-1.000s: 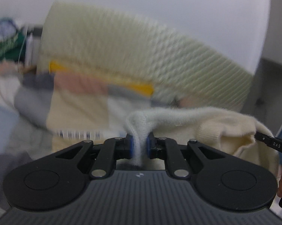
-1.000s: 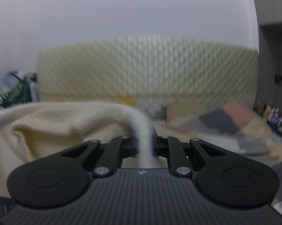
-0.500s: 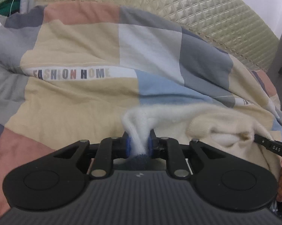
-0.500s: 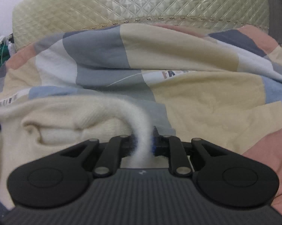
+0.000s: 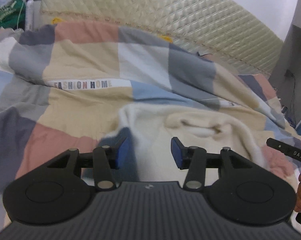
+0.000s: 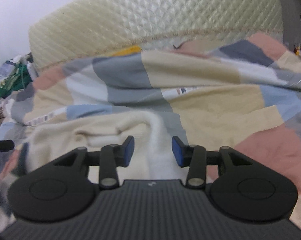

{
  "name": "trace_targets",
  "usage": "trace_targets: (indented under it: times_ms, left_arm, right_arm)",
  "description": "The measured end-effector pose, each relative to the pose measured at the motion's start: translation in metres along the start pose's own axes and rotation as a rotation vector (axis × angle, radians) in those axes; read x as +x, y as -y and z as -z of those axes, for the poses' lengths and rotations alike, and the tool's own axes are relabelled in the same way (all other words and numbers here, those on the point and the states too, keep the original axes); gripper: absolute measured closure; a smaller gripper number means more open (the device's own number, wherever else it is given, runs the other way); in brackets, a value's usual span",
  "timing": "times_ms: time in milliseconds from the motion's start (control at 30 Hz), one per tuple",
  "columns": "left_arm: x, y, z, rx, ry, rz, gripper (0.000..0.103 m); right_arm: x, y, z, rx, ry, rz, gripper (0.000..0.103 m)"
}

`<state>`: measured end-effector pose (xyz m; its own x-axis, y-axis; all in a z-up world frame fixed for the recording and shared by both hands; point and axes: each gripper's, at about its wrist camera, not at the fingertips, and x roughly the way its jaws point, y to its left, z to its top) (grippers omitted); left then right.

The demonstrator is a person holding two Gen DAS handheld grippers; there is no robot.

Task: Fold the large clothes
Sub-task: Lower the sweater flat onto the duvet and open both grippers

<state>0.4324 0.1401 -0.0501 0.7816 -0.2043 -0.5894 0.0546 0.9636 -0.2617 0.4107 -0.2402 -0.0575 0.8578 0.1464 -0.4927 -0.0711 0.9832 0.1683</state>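
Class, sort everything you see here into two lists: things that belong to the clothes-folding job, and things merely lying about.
Belongs to the job:
cream sweater
left gripper
right gripper

Just lying about:
patchwork duvet
quilted headboard
green packaging

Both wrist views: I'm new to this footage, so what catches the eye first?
A fluffy cream sweater lies spread on a patchwork quilt printed FASHION HOME. Nearest each camera, the left tool and right tool have just been opening, blue pads apart, with the cloth between them but not pinched. Behind the bed rises a quilted cream headboard.
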Motion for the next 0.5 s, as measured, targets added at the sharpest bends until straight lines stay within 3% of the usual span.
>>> trace_targets:
  times_ms: [267,500]
  left_arm:
    - [-0.099,0.055,0.043,0.088,0.039,0.029,0.05]
    - [-0.169,0.092,0.1,0.086,0.04,0.037,0.05]
  right_arm:
    - [-0.118,-0.01,0.011,-0.009,0.068,-0.012,0.06]
    - [-0.208,-0.004,0.044,0.022,0.066,0.002,0.059]
